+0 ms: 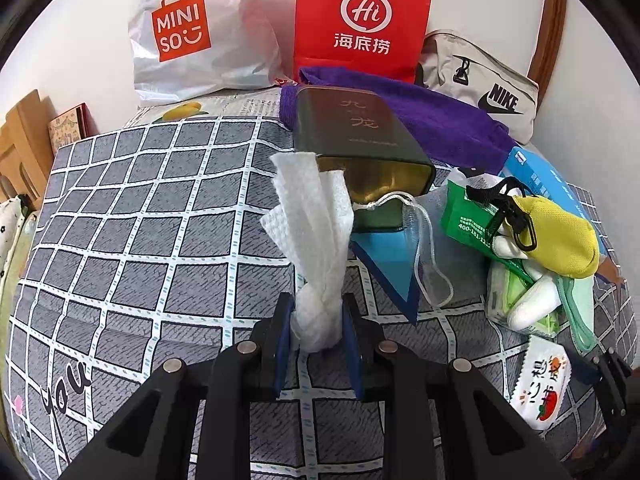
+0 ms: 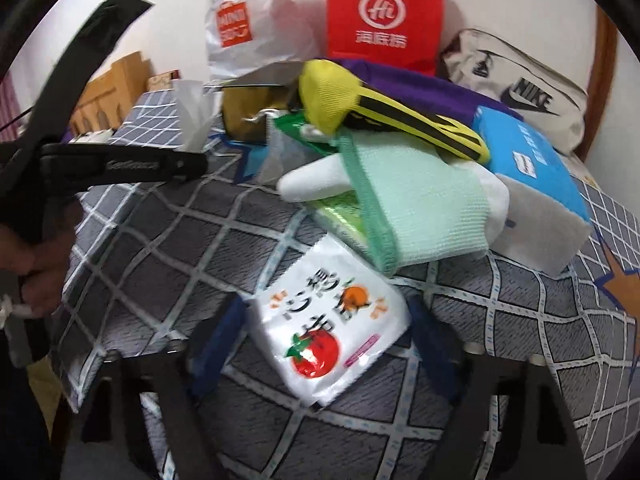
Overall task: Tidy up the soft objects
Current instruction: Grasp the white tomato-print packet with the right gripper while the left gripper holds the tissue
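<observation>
My left gripper [image 1: 318,330] is shut on a knotted white cloth [image 1: 314,236], held above the grey checked bedcover [image 1: 140,220]; the cloth also shows in the right wrist view [image 2: 194,116]. My right gripper [image 2: 326,332] is open, its blue pads on either side of a white packet with a tomato picture [image 2: 328,320], which lies flat on the cover. The packet shows in the left wrist view [image 1: 542,380]. Behind it lie a mint and white glove [image 2: 416,216] and a yellow pouch [image 2: 332,92].
A dark green tin [image 1: 360,140] lies open-ended on a purple towel [image 1: 420,116]. A Miniso bag [image 1: 192,32], a red paper bag [image 1: 360,20] and a Nike bag [image 1: 488,88] stand against the wall. A blue box [image 2: 528,164] and green packet [image 1: 472,216] lie at right.
</observation>
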Available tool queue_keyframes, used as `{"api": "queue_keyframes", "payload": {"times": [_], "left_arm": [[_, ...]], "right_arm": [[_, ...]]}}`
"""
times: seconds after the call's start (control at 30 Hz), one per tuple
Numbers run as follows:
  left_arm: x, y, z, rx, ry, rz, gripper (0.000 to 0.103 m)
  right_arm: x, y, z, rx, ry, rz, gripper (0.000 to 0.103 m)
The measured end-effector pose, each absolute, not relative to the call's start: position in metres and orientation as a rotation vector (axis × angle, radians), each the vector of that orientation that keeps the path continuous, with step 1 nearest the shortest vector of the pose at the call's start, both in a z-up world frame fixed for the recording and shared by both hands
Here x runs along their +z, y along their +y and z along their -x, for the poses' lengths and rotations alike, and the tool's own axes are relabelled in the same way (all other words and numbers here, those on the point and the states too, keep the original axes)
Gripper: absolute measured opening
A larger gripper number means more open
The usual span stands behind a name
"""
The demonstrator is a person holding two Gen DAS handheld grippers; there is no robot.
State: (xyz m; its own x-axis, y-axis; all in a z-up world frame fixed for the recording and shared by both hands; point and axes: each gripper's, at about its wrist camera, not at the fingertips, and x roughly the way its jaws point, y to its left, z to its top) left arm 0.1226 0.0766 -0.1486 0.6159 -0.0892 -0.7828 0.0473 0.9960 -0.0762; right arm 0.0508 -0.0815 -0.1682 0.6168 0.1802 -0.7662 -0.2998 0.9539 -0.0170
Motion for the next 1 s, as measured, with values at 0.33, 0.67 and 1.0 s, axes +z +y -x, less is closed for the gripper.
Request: {"api": "queue_keyframes", "payload": {"times": [0.33,0.67,1.0], "left_arm": [[-0.143,0.075,-0.117,-0.076,0.906,0.06,0.023],[-0.13,0.076,-0.108,-0.061,0.897,0.07,0.023],[-0.118,0.068,-0.101,-0.071,0.878,0.066,0.023]], "right_arm": [[-0.162,-0.091,-0.048,0.335,0.905,0.108,0.012],[-0.152,-0.101,-0.031,0.367,0.902,0.083,0.007],[-0.134,-0.115,-0.013,0.358,0.864,0.087,0.005]]}}
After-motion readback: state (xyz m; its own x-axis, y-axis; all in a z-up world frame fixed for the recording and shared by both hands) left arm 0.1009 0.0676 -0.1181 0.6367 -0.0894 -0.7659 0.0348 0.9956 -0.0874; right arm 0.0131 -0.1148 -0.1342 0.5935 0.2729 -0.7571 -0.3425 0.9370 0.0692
